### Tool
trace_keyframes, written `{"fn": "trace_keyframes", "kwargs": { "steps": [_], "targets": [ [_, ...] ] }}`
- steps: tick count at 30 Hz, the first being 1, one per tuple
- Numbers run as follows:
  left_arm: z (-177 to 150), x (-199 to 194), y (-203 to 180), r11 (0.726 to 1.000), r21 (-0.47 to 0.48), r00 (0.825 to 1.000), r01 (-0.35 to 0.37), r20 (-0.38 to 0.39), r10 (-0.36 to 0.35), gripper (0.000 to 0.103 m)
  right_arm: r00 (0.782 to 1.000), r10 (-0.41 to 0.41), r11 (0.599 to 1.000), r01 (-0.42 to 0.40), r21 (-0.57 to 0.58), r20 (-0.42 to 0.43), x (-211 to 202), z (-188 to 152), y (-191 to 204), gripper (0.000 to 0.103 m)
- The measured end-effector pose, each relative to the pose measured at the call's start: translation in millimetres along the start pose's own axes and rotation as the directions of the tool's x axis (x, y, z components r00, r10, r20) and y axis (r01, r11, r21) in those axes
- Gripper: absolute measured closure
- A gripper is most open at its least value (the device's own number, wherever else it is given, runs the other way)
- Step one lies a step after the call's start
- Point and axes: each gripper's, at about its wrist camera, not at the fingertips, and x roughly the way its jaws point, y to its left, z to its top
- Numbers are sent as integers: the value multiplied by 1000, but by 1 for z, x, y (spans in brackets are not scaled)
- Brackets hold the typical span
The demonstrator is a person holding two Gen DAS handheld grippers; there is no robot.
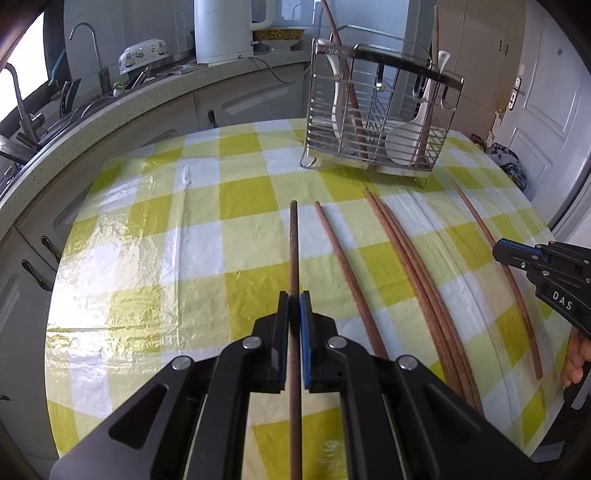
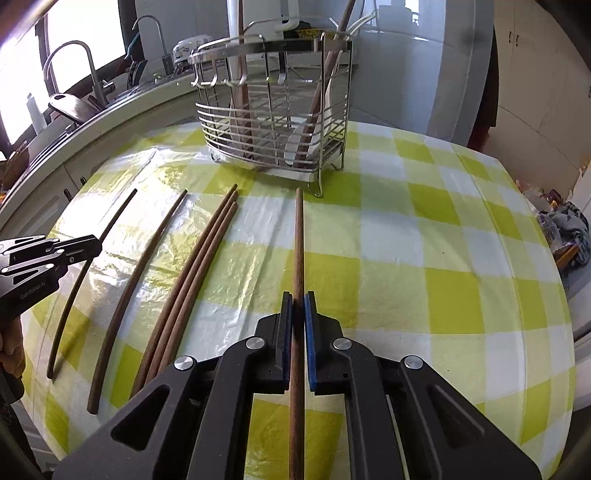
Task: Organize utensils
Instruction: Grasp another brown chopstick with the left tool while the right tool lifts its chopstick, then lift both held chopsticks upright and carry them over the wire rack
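My left gripper [image 1: 294,295] is shut on a dark brown chopstick [image 1: 294,251] whose far tip points up the table. My right gripper [image 2: 298,295] is shut on a lighter wooden chopstick [image 2: 299,236] that points toward the wire utensil rack [image 2: 221,122]. Between the two held sticks lie a single chopstick [image 1: 345,273] and a bundle of three chopsticks [image 1: 417,273], loose on the yellow checked tablecloth [image 1: 166,221]. The rack [image 1: 332,136] holds white spoons [image 1: 402,144] and upright wooden sticks. Each gripper shows at the edge of the other's view: right gripper [image 1: 498,253], left gripper [image 2: 99,243].
The round table's edge curves close to a kitchen counter [image 1: 155,96] on the left, with a sink, taps, a bowl and a white kettle [image 1: 221,33]. A white door [image 1: 546,103] stands at the far right. A hand [image 1: 576,358] grips the right tool's handle.
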Motion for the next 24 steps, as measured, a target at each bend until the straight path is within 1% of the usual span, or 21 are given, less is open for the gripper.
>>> {"fn": "trace_keyframes", "kwargs": {
  "steps": [9, 15, 24],
  "targets": [
    [14, -43, -10, 1000, 4, 995, 26, 98, -26, 97, 995, 14, 1000, -15, 13, 99, -49, 13, -1, 96],
    [18, -64, -14, 999, 2, 989, 44, 139, -43, 97, 989, 24, 1000, -26, 13, 144, -74, 17, 1, 96],
    [22, -88, -17, 998, -3, 980, 64, 188, -63, 97, 981, 35, 999, -40, 23, 191, -98, 21, 3, 96]
  ]
}}
